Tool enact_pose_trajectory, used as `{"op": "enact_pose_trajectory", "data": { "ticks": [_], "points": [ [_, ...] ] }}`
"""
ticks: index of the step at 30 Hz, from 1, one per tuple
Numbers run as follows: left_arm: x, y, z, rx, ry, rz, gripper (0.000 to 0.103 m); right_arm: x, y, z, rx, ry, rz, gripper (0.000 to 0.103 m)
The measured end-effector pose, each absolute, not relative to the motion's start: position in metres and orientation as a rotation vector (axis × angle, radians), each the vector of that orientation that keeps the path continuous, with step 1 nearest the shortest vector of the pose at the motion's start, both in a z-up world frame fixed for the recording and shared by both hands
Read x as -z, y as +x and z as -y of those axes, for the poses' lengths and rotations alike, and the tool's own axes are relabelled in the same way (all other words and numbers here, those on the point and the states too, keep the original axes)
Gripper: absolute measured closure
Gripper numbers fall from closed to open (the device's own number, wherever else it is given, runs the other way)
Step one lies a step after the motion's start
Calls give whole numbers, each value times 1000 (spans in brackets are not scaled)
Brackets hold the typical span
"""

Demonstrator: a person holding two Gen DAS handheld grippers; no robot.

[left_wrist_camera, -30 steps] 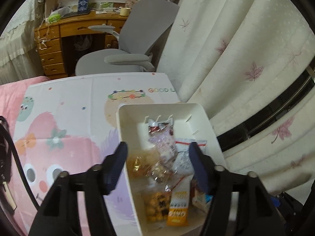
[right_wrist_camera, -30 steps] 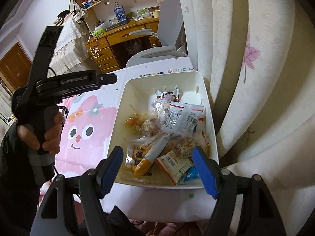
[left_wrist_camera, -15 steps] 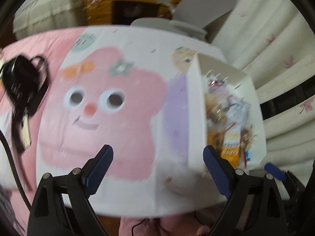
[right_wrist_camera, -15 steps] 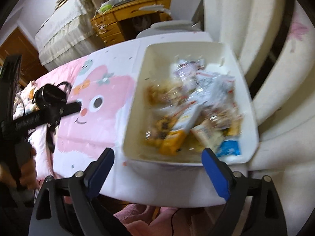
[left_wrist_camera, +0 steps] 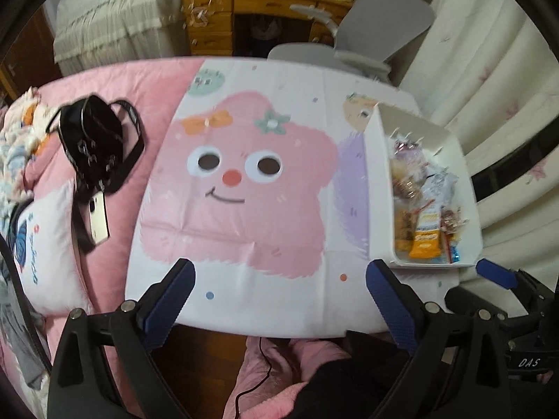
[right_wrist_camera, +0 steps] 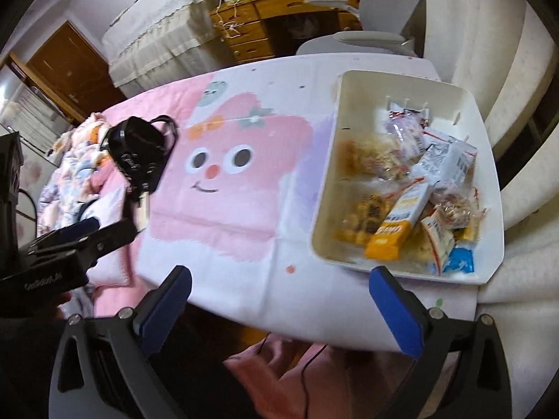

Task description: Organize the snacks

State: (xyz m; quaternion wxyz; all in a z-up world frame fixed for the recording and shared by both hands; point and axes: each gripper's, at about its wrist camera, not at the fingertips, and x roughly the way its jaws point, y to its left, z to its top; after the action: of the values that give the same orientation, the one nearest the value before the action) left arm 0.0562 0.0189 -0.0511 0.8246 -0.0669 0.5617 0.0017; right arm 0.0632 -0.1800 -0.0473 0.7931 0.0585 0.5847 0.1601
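Tongs of both hands are being held wide apart and empty: the left tongs are showing at the bottom of the left wrist view, over the near edge of the surface, and the right tongs are sitting at the bottom of the right wrist view in the same way, with nothing between the blue pads of either pair.

The snacks are being kept in the white rectangular plastic bin, which is standing at the right of both views on the white cloth with the pink cartoon face that is covering the surface. Inside it a loose heap is lying: an orange-and-white snack bar wrapper near the front, clear bags of golden-brown pieces at the bin's left side, white printed sachets toward the back right, and a blue packet in the near right corner. No snack is being seen on the cloth outside the bin.

Such a scene would suit either snacks all gathered into the bin or a heap waiting to be sorted out of it, and the pictures are not settling which.

If a packet is to be handled, a slow approach from above is being advised: the wrappers are judged slippery and crinkly, overlapping packets could be dragged along, and the light bin might be shifted. One edge of a single wrapper should be pinched.
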Motion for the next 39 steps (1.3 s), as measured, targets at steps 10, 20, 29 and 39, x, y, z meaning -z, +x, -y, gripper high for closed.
{"op": "enact_pose_trajectory", "data": {
  "ticks": [10,20,29,39],
  "points": [
    [-8,47,5,51,-74,-1110,1,-13,39,183,-316,190,-1203,1],
    [-12,31,30,2,36,-1014,1,-33,4,190,-159,138,-1056,1],
    [-9,39,51,10,87,-996,1,-20,5,203,-95,163,-1067,0],
    [-7,40,58,5,86,-997,1,-19,6,209,-85,146,-1067,0]
  ]
}}
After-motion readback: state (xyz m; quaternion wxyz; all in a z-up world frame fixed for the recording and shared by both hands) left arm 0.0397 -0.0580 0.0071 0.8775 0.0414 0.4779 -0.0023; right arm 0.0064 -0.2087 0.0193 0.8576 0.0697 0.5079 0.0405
